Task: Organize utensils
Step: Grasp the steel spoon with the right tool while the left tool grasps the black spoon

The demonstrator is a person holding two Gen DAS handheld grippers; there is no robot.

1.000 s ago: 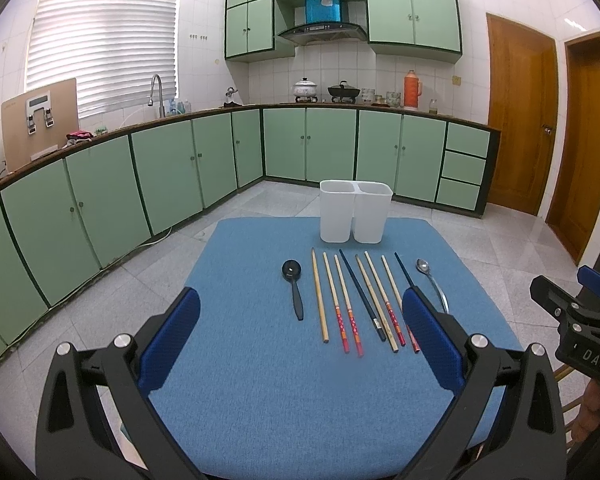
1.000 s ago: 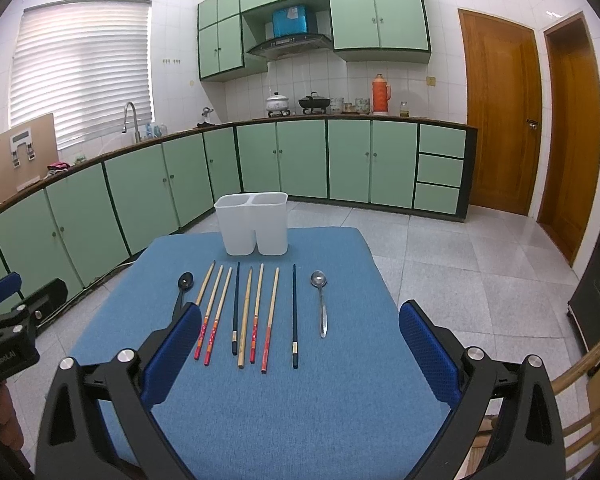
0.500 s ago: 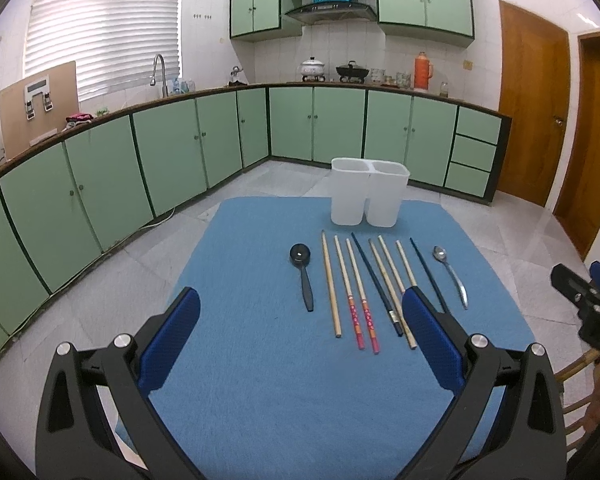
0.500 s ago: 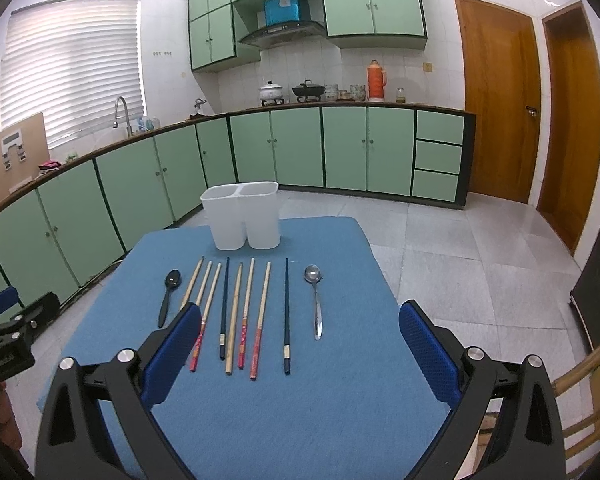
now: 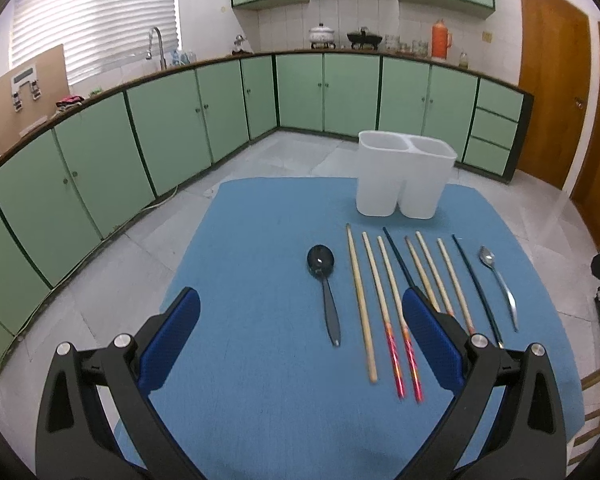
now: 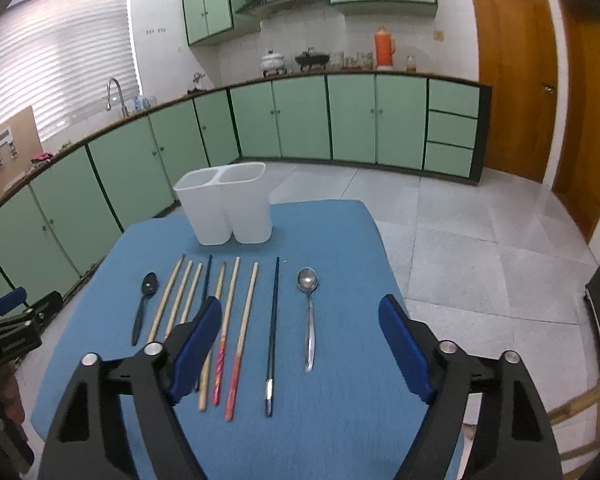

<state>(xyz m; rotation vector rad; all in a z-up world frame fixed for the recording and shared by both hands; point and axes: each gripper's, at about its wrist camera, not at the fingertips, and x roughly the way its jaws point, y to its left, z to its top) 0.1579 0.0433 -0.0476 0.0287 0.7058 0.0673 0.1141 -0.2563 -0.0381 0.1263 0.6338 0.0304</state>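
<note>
A white two-compartment utensil holder (image 5: 406,178) (image 6: 226,204) stands at the far side of a blue table (image 5: 260,280) (image 6: 340,420). In front of it lie a black spoon (image 5: 324,284) (image 6: 144,304), several chopsticks (image 5: 380,292) (image 6: 230,312), some with red ends and some dark, and a metal spoon (image 5: 500,284) (image 6: 309,308). My left gripper (image 5: 300,304) is open and empty above the near table, just short of the black spoon's handle. My right gripper (image 6: 300,312) is open and empty, over the metal spoon and a dark chopstick (image 6: 273,320).
Green kitchen cabinets (image 5: 180,120) curve round the room behind the table, with tiled floor (image 6: 480,248) between. Wooden doors (image 6: 512,80) stand at the right. A chair edge (image 6: 580,404) shows at the lower right of the table.
Both grippers have moved forward and lower toward the utensils, which now look larger and closer. Nothing on the table has moved.
</note>
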